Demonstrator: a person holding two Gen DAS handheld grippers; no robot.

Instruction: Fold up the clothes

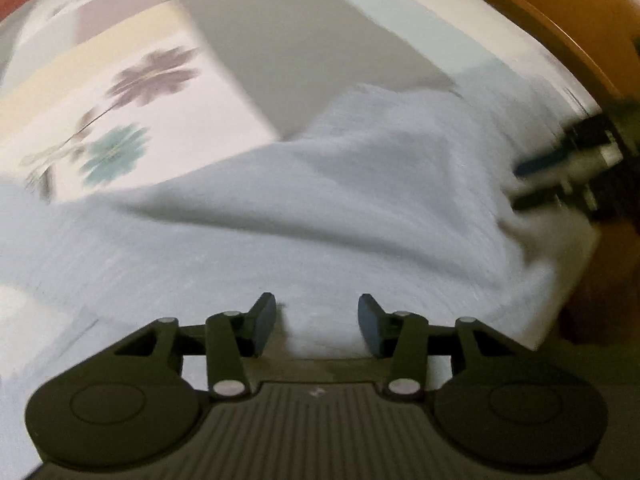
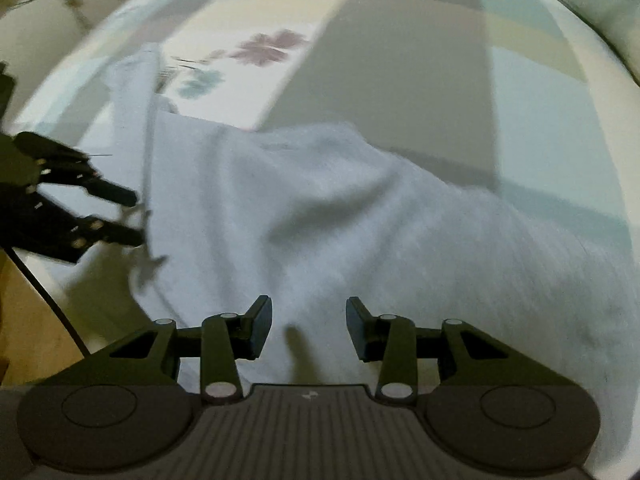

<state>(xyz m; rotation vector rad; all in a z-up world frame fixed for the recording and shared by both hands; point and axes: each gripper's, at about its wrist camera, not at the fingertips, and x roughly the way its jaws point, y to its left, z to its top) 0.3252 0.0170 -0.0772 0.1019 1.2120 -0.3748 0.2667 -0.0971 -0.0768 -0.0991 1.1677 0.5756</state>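
Both tools point steeply down over a pale blue-white garment (image 1: 320, 208) that lies rumpled across a bed. Its sheet (image 1: 248, 60) is a patchwork of grey, cream, mauve and pale blue blocks with a purple flower (image 1: 154, 76) and a teal flower (image 1: 114, 152) printed on a white panel. The garment takes up the near half of both views, with one long raised fold running across it and a narrow part (image 2: 134, 80) reaching up toward the flowers in the right wrist view. Everything is smeared by motion blur.

Left tool (image 1: 318, 320): jaws apart, a ridge of the cloth standing up in the gap between them, the pads not pressing on it as far as I can see. No earlier view is there to compare with.

Right tool (image 2: 308, 322): jaws likewise apart over the cloth, a small dark crease beneath the gap, nothing clamped.

Each tool shows in the other's view, at the garment's side edge: the right one at the far right, the left one at the far left, both blurred.

Orange-brown wood (image 1: 560, 12) edges the bed beyond the sheet.
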